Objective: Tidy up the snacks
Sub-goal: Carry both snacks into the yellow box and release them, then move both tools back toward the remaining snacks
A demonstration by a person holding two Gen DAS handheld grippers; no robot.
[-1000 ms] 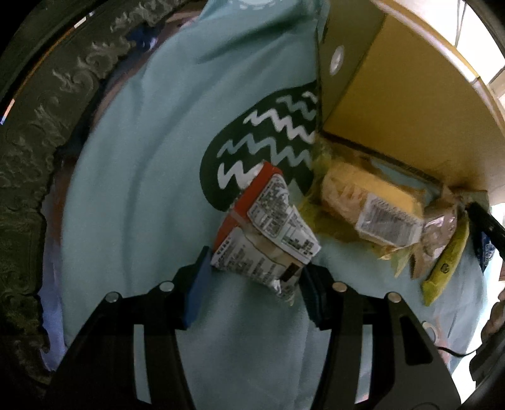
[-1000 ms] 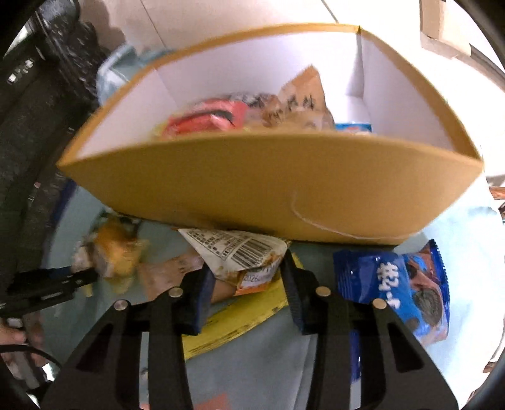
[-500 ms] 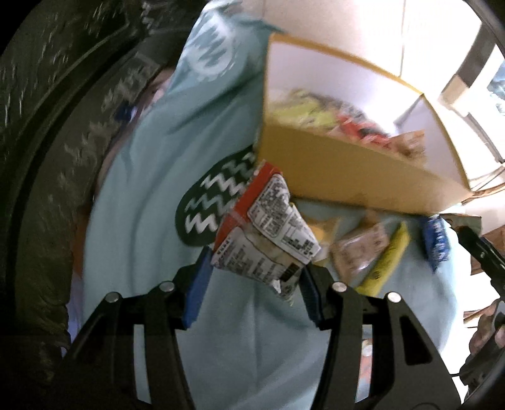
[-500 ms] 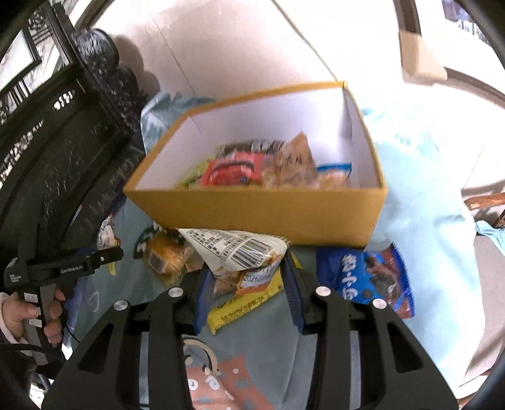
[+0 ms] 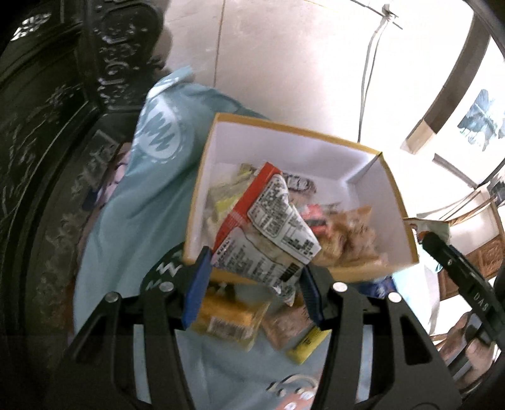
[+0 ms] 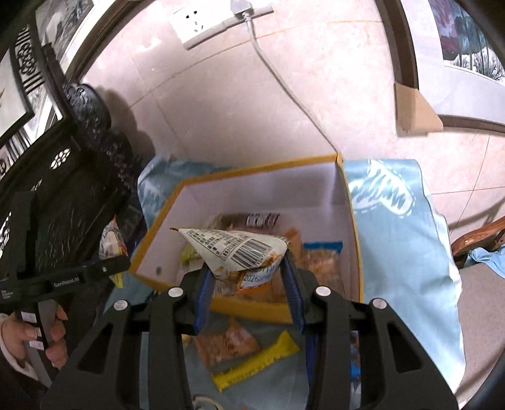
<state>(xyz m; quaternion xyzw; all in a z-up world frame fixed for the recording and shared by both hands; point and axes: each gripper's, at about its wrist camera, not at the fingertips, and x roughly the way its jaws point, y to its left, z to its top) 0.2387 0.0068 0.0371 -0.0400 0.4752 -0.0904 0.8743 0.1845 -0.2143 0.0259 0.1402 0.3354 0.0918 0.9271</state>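
Note:
My left gripper (image 5: pixel 254 285) is shut on a red-edged white snack packet (image 5: pixel 268 233), held in the air over the near wall of the yellow cardboard box (image 5: pixel 284 127). My right gripper (image 6: pixel 246 285) is shut on a white and orange snack bag with a barcode (image 6: pixel 236 252), raised above the same box (image 6: pixel 240 168). Several snacks lie inside the box. On the cloth in front of it rest a yellow bar (image 6: pixel 255 362), an orange snack pack (image 6: pixel 225 345) and a yellow-wrapped cake (image 5: pixel 227 318).
The light blue cloth (image 6: pixel 401 239) covers the surface under the box. Dark carved furniture (image 5: pixel 47 157) stands at the left. A tiled wall with a socket and cable (image 6: pixel 221 22) rises behind. A hand (image 6: pixel 19 334) holds the other gripper's handle.
Both grippers have risen with their packets, from low over the cloth in front of the box to above its open top. The box interior has come into view.

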